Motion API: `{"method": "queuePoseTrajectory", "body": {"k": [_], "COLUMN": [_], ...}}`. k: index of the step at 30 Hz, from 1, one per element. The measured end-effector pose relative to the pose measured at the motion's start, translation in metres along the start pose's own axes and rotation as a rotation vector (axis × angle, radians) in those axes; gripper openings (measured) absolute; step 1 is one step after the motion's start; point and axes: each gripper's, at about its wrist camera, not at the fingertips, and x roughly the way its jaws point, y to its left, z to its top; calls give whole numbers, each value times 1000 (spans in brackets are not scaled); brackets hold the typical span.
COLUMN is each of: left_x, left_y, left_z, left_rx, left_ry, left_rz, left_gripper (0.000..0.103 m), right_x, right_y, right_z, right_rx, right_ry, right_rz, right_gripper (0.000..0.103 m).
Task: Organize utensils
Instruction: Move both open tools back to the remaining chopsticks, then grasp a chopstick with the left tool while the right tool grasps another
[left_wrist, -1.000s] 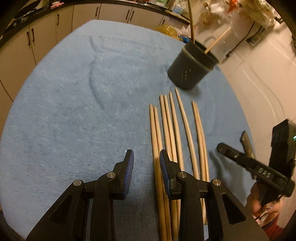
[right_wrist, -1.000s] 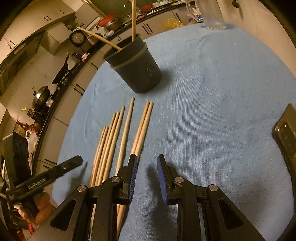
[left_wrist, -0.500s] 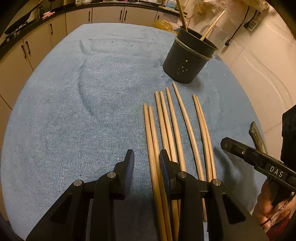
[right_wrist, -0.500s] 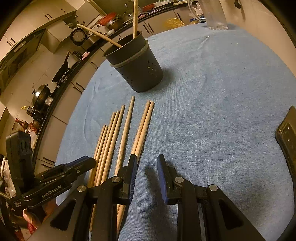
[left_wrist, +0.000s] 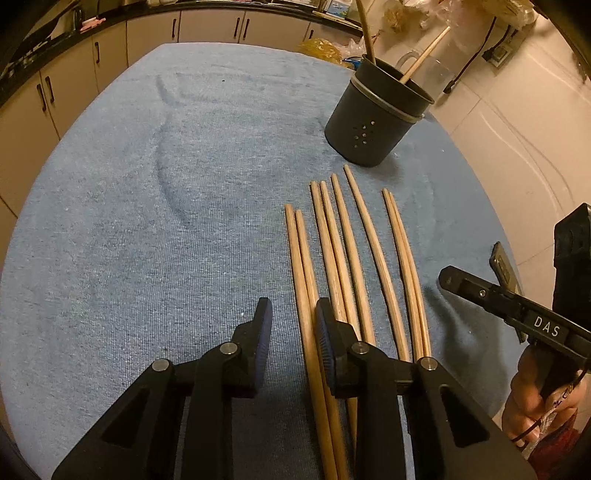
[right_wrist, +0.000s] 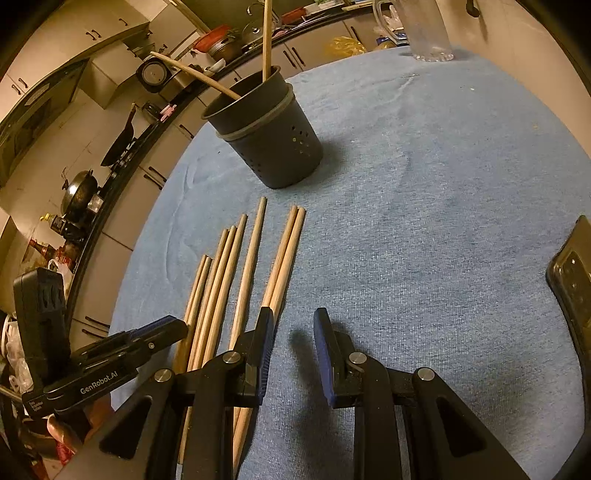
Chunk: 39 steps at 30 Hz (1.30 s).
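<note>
Several wooden chopsticks (left_wrist: 354, 251) (right_wrist: 251, 258) lie side by side on the blue cloth (left_wrist: 147, 221). Beyond them stands a dark perforated holder (left_wrist: 376, 122) (right_wrist: 269, 147) with two chopsticks leaning in it. My left gripper (left_wrist: 293, 332) hovers low over the near ends of the leftmost pair. Its jaws are closing; that pair runs through the gap close to the right pad, and neither pad presses on it. My right gripper (right_wrist: 293, 332) stands open over bare cloth, just right of the rightmost pair, with nothing between its fingers.
A dark phone (right_wrist: 572, 288) lies at the cloth's right edge. A clear glass jug (right_wrist: 424, 33) stands at the far end behind the holder. Kitchen cabinets and a counter with pots run along the left. The table drops off beyond the cloth.
My left gripper has shifted a little toward the chopsticks' near ends, showing further into the right wrist view, and its gap has narrowed slightly. The right gripper has kept still.
</note>
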Motion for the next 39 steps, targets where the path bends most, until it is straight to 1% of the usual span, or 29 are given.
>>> {"method": "queuePoseTrajectory", "body": {"k": [3,6,9,15,17,21,23,25,26,28,30,33,34,35,39], "left_x": [1,1,2,12,14,11,8,8,7,8,8,12,11,12,15], "left_y": [1,0,-2,-16,-19,-8,-1,3,4,4,4,6,6,6,1], "left_z": [1,2,4,17,20,21,21,21,21,20,20,21,19,20,24], "left_rx": [2,6,26,95,95,51,25,19,20,22,24,22,21,22,32], "left_ry": [4,6,17,24,31,28,33,34,34,33,31,28,27,25,23], "left_rz": [-3,15,31,146,177,164,129,113,110,109,105,96,96,97,120], "left_gripper": [24,21,21,20,17,8,8,8,8,8,9,9,9,9,9], "right_x": [0,1,0,1,3,10,19,29,33,37,39,40,40,41,48], "right_y": [-2,-4,-6,-3,-2,6,12,15,18,26,28,30,31,32,40], "right_z": [1,1,1,3,7,19,25,29,31,34,36,37,38,39,45], "right_rx": [6,13,17,13,10,-11,-35,-43,-50,-91,-99,-125,-137,-148,-181], "right_ry": [1,5,3,6,11,30,58,81,90,83,91,107,114,121,132], "right_rz": [0,0,-2,-7,-16,-49,-68,-90,-95,-144,-155,-201,-218,-231,-294], "right_gripper": [24,24,24,24,24,24,24,24,24,22,22,19,14,12,13]}}
